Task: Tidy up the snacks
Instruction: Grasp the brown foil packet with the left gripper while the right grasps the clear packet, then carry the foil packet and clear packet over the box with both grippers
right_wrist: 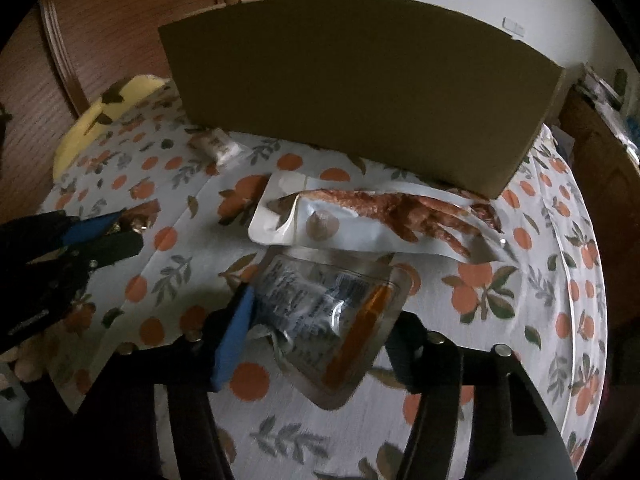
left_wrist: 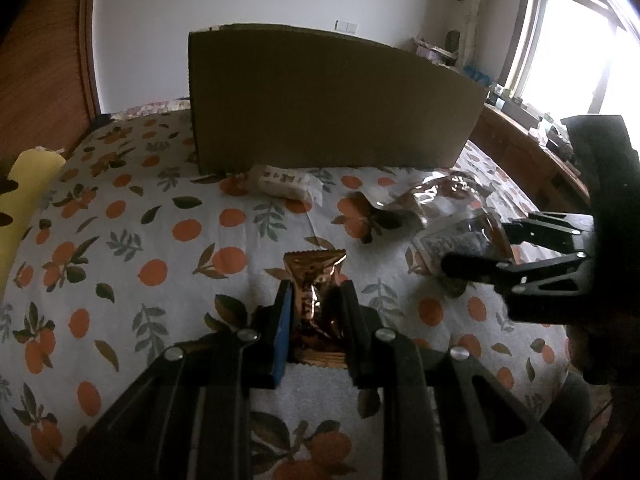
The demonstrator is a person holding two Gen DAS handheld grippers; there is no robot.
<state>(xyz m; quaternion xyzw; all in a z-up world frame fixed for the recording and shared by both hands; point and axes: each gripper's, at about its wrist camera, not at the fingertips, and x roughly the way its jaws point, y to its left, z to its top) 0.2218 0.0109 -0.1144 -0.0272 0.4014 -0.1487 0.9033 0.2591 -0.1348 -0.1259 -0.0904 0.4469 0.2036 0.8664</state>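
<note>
The left gripper (left_wrist: pixel 316 308) has its fingers drawn in close, pinching a shiny bronze foil snack packet (left_wrist: pixel 316 280) by its middle, and the packet's crimped top edge pokes out beyond the fingertips above the orange-print cloth (left_wrist: pixel 120 240) that covers the surface; whether that surface is a bed or a table I can't tell. Over on the other side, the right gripper (right_wrist: pixel 320 320) has its fingers about half spread around a clear pouch with blue print and an orange strip (right_wrist: pixel 332 312). The blue-padded finger (right_wrist: pixel 234 340) is right up against the pouch's left edge and the dark finger sits by its right edge, and the plastic looks crumpled between them, but whether the pads are truly pressing I can't say for sure. That pouch's far corner lies just beside, perhaps tucked under, a white vacuum pack showing reddish-brown meat (right_wrist: pixel 380 216), which lies flat in front of a big cardboard box (right_wrist: pixel 360 92). The box stands upright at the back of the cloth, its plain brown wall facing us. A small pale wrapped snack (left_wrist: pixel 280 184) rests right at the foot of the box, near its left corner. A yellow cushion (left_wrist: pixel 24 184) sits off at the left edge of the cloth.
</note>
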